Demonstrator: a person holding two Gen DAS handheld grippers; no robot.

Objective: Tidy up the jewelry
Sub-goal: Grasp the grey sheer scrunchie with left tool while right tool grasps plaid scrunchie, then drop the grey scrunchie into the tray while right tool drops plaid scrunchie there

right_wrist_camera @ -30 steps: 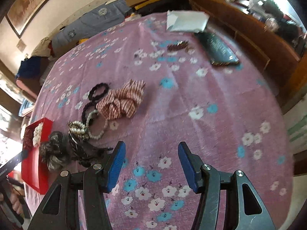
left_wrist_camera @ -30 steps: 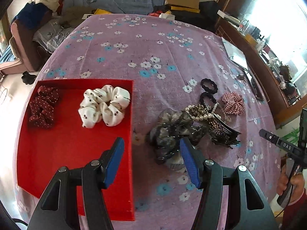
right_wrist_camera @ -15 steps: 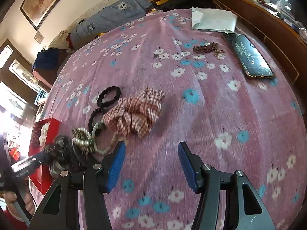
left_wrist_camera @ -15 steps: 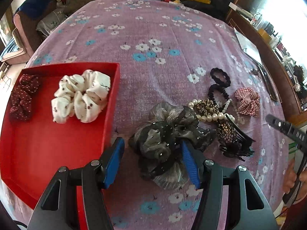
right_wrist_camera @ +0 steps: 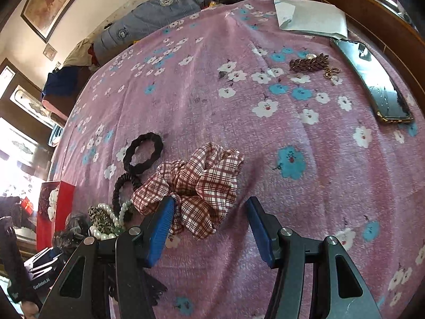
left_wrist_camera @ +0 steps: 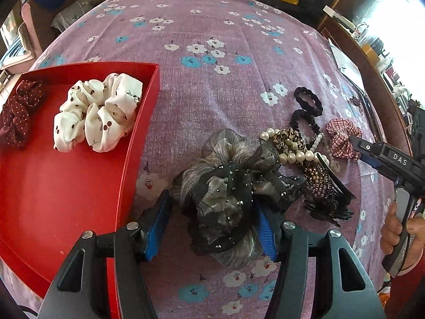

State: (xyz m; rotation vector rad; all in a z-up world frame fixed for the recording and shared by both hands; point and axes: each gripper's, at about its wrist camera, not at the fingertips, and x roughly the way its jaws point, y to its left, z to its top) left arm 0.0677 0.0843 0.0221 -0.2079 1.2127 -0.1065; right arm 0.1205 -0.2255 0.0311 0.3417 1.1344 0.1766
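Note:
My left gripper (left_wrist_camera: 212,220) is open, its blue pads on either side of a grey and black beaded scrunchie (left_wrist_camera: 228,186) on the purple floral cloth. A red tray (left_wrist_camera: 66,186) to its left holds a white cherry-print scrunchie (left_wrist_camera: 98,111) and a dark red dotted one (left_wrist_camera: 18,111). My right gripper (right_wrist_camera: 209,226) is open, its pads around the near edge of a red plaid scrunchie (right_wrist_camera: 196,183). That scrunchie also shows in the left wrist view (left_wrist_camera: 342,138), beside the right gripper's body (left_wrist_camera: 393,159).
A pearl bracelet (left_wrist_camera: 292,154), a leopard-print tie (left_wrist_camera: 288,137), two black hair ties (right_wrist_camera: 142,152) and a rhinestone claw clip (left_wrist_camera: 321,186) lie between the two scrunchies. A phone (right_wrist_camera: 372,82), a gold chain piece (right_wrist_camera: 310,63) and white paper (right_wrist_camera: 310,17) lie far right.
Both grippers have moved forward and down. The left one now straddles the grey-black scrunchie; the right one has closed in on the plaid scrunchie. Both stay open.

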